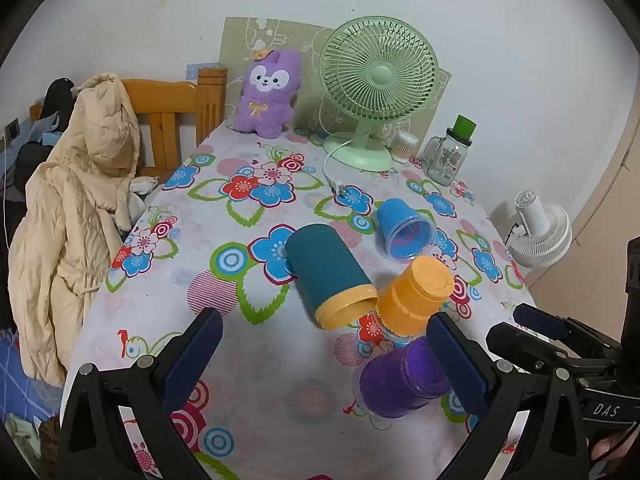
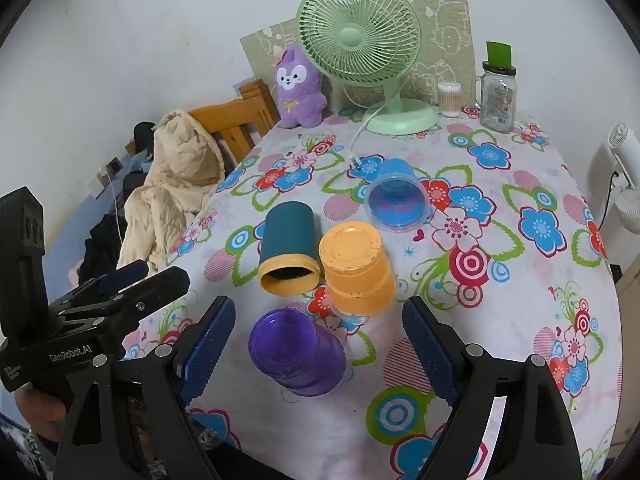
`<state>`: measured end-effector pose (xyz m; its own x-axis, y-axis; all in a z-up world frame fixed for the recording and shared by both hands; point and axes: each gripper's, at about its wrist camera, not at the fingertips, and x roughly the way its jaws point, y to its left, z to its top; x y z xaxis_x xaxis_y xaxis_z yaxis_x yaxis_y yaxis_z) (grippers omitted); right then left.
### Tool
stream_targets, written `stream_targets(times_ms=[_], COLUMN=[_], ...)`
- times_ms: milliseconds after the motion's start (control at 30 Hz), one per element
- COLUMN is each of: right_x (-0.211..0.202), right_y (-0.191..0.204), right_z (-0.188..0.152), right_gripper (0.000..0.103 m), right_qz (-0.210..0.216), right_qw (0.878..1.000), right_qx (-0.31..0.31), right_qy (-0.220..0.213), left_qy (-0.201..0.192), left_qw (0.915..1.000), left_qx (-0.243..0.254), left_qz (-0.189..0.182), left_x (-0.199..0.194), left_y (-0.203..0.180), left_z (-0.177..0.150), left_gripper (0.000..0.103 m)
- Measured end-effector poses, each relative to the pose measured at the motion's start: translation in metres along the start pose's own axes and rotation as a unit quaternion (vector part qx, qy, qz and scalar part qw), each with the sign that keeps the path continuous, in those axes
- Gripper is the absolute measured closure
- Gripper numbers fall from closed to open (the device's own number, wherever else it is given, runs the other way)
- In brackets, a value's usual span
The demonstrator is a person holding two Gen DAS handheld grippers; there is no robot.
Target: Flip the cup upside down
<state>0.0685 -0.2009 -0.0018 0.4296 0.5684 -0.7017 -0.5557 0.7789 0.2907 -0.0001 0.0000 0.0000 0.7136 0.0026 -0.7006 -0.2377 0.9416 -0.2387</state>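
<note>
Four cups sit on the floral tablecloth. A purple cup (image 1: 404,380) (image 2: 298,350) lies on its side nearest me. An orange cup (image 1: 414,296) (image 2: 356,268) stands upside down. A teal cup with a yellow rim (image 1: 328,274) (image 2: 290,246) lies on its side. A blue cup (image 1: 404,228) (image 2: 396,198) lies on its side further back. My left gripper (image 1: 324,364) is open and empty, the purple cup by its right finger. My right gripper (image 2: 318,344) is open, its fingers on either side of the purple cup, not touching it.
A green desk fan (image 1: 376,84) (image 2: 360,36), a purple plush toy (image 1: 266,94) (image 2: 298,88), a glass jar with green lid (image 1: 450,152) (image 2: 496,94) and a swab tub (image 2: 449,98) stand at the table's far edge. A wooden chair with a beige coat (image 1: 76,208) is left. A white fan (image 1: 538,230) is right.
</note>
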Motion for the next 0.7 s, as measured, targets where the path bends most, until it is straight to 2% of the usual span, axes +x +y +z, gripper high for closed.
stream_targets(times_ms=[700], right_x=[0.001], right_y=[-0.001], right_z=[-0.001], right_gripper=[0.015], right_qz=[0.001], right_qw=[1.0], right_qx=[0.001], right_qy=[0.003], left_qy=[0.001], left_qw=[1.0], left_qx=[0.001], left_qz=[0.003], left_x=[0.0], left_y=[-0.0002], left_z=[0.0], left_gripper=[0.0])
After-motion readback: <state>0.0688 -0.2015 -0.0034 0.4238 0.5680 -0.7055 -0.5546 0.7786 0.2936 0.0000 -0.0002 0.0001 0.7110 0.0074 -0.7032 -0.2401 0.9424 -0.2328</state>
